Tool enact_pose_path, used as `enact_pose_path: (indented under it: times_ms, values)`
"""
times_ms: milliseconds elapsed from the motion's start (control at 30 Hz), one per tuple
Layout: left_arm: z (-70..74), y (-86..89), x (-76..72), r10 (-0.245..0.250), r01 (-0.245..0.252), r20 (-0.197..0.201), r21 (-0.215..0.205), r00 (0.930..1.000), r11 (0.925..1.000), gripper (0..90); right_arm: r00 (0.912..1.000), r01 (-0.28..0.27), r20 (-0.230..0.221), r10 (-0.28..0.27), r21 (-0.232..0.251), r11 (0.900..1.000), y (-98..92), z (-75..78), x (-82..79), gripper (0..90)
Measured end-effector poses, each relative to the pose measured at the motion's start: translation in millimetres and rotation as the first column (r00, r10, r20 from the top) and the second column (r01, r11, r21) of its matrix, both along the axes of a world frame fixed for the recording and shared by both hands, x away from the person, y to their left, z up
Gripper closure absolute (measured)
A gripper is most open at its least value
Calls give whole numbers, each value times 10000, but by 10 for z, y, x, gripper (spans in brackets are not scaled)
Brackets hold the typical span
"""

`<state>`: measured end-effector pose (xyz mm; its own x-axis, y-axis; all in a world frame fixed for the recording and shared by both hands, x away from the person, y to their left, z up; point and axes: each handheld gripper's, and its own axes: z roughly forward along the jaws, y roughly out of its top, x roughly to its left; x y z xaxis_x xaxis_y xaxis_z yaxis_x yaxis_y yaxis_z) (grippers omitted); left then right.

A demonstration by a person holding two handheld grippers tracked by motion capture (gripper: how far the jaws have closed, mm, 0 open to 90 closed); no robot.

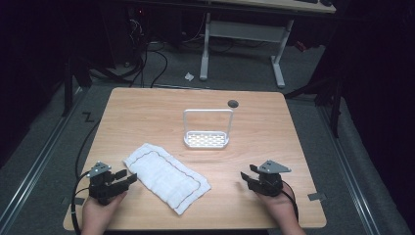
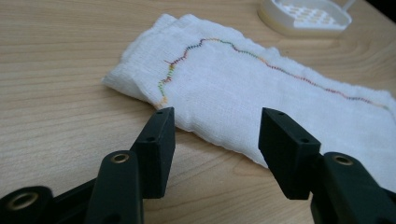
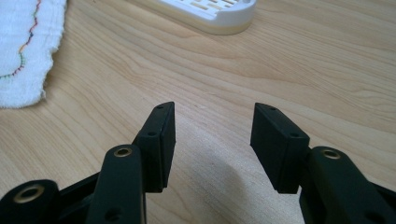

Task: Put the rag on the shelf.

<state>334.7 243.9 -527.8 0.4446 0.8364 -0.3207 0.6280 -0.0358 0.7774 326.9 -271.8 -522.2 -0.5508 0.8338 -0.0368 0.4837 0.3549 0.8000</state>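
Cloth [image 1: 167,177] is laid flat in the lower middle of the high view, folded into a long white strip that runs from centre left down towards the lower middle of the frame, with a thin coloured stitch line along its border. It is spread out rather than bunched, which is judged to leave its ends free to be pinched from either side.

At the lower left of that view the left gripper [image 1: 128,177] is held low over the table [image 1: 264,122], pointed at the near end of the cloth; in the left gripper view [image 2: 215,133] its jaws are seen spread wide with nothing between them, the cloth's edge lying just beyond their tips and not yet pinched. At the lower right the right gripper [image 1: 246,176] is kept well apart from the cloth, and in the right gripper view [image 3: 212,126] its jaws are likewise parted and empty over bare wood, the cloth's other end seen at the upper left of that frame. This placing is judged to suit a two-ended pick-up.

Behind the cloth, in the centre of the high view, a small white rack [image 1: 206,139] with a slotted base and an upright wire frame is stood; nothing is seen in it
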Motion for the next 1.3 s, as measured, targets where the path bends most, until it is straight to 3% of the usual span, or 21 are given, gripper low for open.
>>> enact_pose_path:
  times_ms: [100, 300, 467, 500, 533, 567, 600, 700, 733, 767, 800, 833, 867, 933, 967, 1033, 1067, 1100, 1133, 1200, 1300]
  values:
    - [13, -25, -16, -22, 20, 102, 169, 9999, 9999, 457, 9998, -196, 13, 196, -166, 9997, 20, -11, -18, 499]
    - [-6, -82, -13, -273, 270, 76, 374, 9996, 9989, 452, 10000, -58, -39, 58, -9, 10000, -4, 1, -29, 495]
    - [-23, -121, -25, -581, 582, -56, 190, 9983, 9981, 439, 9998, -22, -181, 23, 46, 10000, 8, -20, 0, 498]
    - [-19, -213, -30, -1208, 1203, -247, -230, 9924, 9925, 405, 9998, -39, -188, 40, 24, 10000, 17, -24, 6, 499]
    - [-19, -213, -30, -1208, 1203, -247, -230, 9924, 9925, 373, 9998, -41, -201, 42, 27, 10000, 26, -26, 10, 500]
    - [-1, -303, -58, -1539, 1537, -140, -149, 9880, 9880, 368, 9998, -70, -188, 70, 16, 10000, 33, -27, 13, 504]
    - [43, -530, -144, -2291, 2291, 122, 1, 9733, 9734, 354, 9998, -106, -175, 107, 17, 9999, 39, -26, 15, 505]
    - [82, -899, -279, -3341, 3324, 313, 497, 9420, 9418, 335, 9998, -142, -168, 142, -7, 9999, 60, -24, 17, 505]
    - [82, -899, -279, -3341, 3324, 313, 497, 9420, 9418, 337, 9997, -164, -169, 164, -31, 9999, 65, -24, 16, 506]
    - [82, -1005, -315, -3623, 3602, 261, 631, 9317, 9308, 346, 9997, -177, -174, 176, -39, 9998, 69, -24, 13, 505]
    - [61, -1168, -366, -4012, 3977, 195, 969, 9158, 9124, 356, 9997, -183, -168, 182, -37, 9998, 71, -23, 11, 506]
    - [49, -1229, -386, -4160, 4108, 182, 1242, 9092, 9032, 368, 9997, -193, -153, 193, -32, 9998, 71, -21, 9, 506]
    - [49, -1229, -386, -4160, 4108, 182, 1242, 9092, 9032, 380, 9997, -189, -163, 189, 0, 9998, 71, -18, 5, 505]
    - [19, -1325, -410, -4308, 4215, 169, 1758, 9023, 8896, 397, 9996, -228, -164, 228, 10, 9997, 70, -18, 1, 506]
    - [-12, -1392, -408, -4306, 4205, 17, 2122, 9025, 8821, 415, 9995, -250, -174, 250, 1, 9997, 70, -20, 1, 506]
    - [-24, -1409, -402, -4241, 4149, -62, 2211, 9056, 8826, 466, 9994, -271, -208, 271, 15, 9996, 72, -25, 5, 505]
    - [-29, -1412, -397, -4125, 4033, -51, 2221, 9109, 8877, 466, 9994, -271, -208, 271, 15, 9996, 72, -25, 5, 505]
    - [-29, -1403, -375, -3882, 3803, -83, 2211, 9215, 8981, 595, 9993, -274, -236, 274, 1, 9996, 76, -29, 7, 505]
    - [-32, -1401, -368, -3797, 3714, -79, 2267, 9251, 9003, 623, 9993, -295, -214, 294, -37, 9996, 77, -29, 8, 506]
    - [-38, -1404, -369, -3763, 3648, -13, 2485, 9265, 8973, 744, 9994, -277, -226, 274, -119, 9995, 87, -30, 6, 508]
    - [-36, -1404, -364, -3795, 3711, -108, 2377, 9251, 8977, 828, 9993, -311, -232, 308, -130, 9994, 99, -29, 11, 510]
